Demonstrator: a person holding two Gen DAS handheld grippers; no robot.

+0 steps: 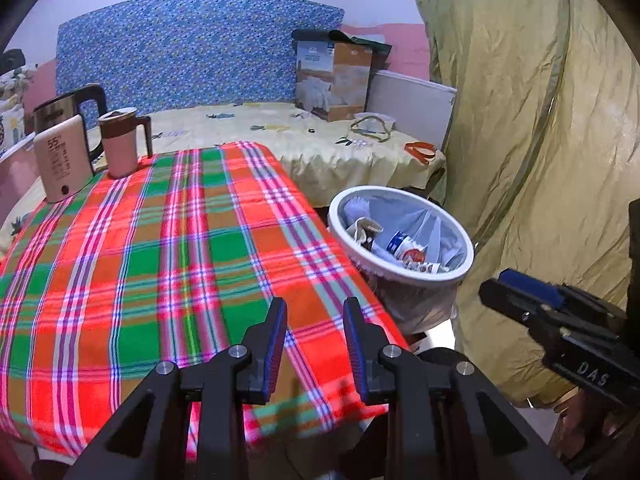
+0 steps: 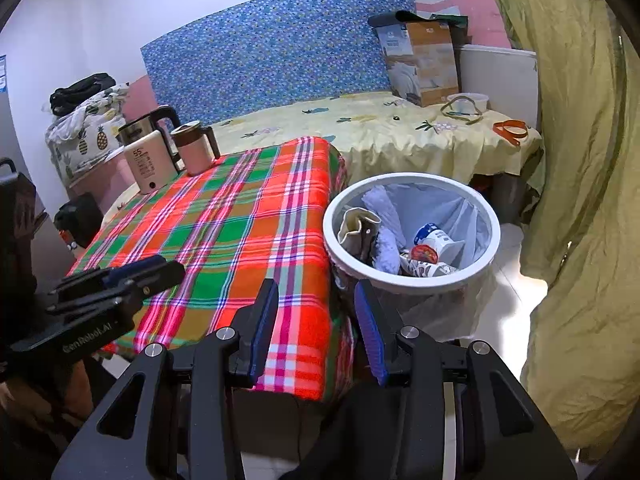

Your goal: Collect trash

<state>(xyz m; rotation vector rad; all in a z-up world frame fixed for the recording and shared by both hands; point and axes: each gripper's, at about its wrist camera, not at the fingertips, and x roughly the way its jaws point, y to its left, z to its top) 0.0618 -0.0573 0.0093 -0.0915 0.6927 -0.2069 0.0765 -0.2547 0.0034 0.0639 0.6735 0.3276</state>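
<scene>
A white round trash bin (image 1: 464,256) (image 2: 412,280) lined with a clear bag stands on the floor at the right edge of the plaid-covered table (image 1: 160,240) (image 2: 240,232). Inside it lie a crumpled cloth, white wrappers and a blue-and-white cup (image 2: 434,240). My left gripper (image 1: 316,312) is open and empty, low over the table's near right part. My right gripper (image 2: 316,292) is open and empty, in front of the table's right corner and the bin. Each gripper shows in the other's view, the right one (image 1: 520,292) and the left one (image 2: 152,272).
A kettle (image 1: 60,152) (image 2: 150,160) and a pink mug (image 1: 122,140) (image 2: 196,148) stand at the table's far left. Behind is a bed (image 2: 380,132) with a cardboard box (image 2: 424,64), straps and a bowl. An olive curtain (image 2: 580,200) hangs on the right.
</scene>
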